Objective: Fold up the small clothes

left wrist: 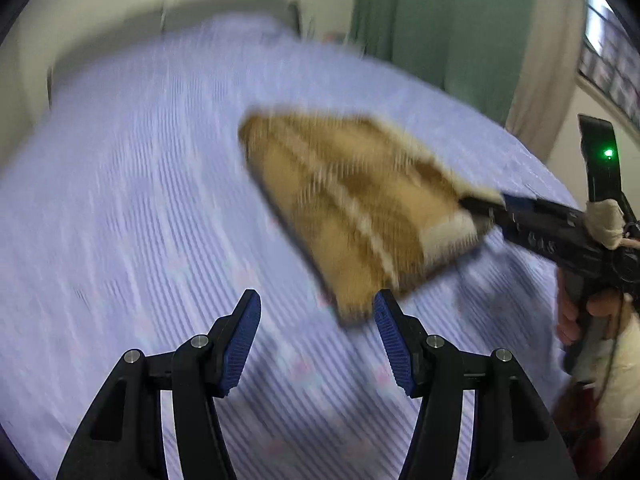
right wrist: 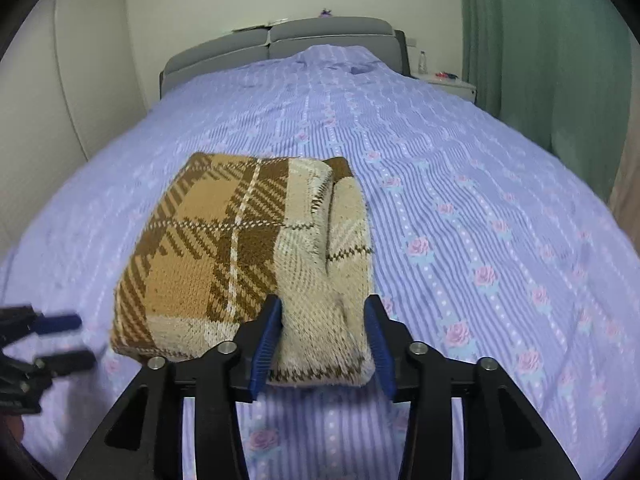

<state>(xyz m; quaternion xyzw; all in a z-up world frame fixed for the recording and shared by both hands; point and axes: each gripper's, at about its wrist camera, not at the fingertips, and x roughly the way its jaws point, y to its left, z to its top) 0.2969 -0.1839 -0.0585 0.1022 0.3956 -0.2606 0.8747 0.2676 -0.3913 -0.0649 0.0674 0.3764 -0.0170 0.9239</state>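
Your only obstacle: folded brown-and-cream plaid knit garment (right wrist: 244, 256) at 12 o'clock; lilac striped floral bedspread (right wrist: 460, 184) lies open from 1 to 3.

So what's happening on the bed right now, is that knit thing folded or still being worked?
A person is working with two handheld grippers over a bed with a lilac striped floral bedspread. The brown plaid knit garment lies there folded into a compact bundle. The right gripper straddles its near cream edge, the jaws on either side; whether the pads press it is unclear. The left gripper is open and empty, off to the garment's side.
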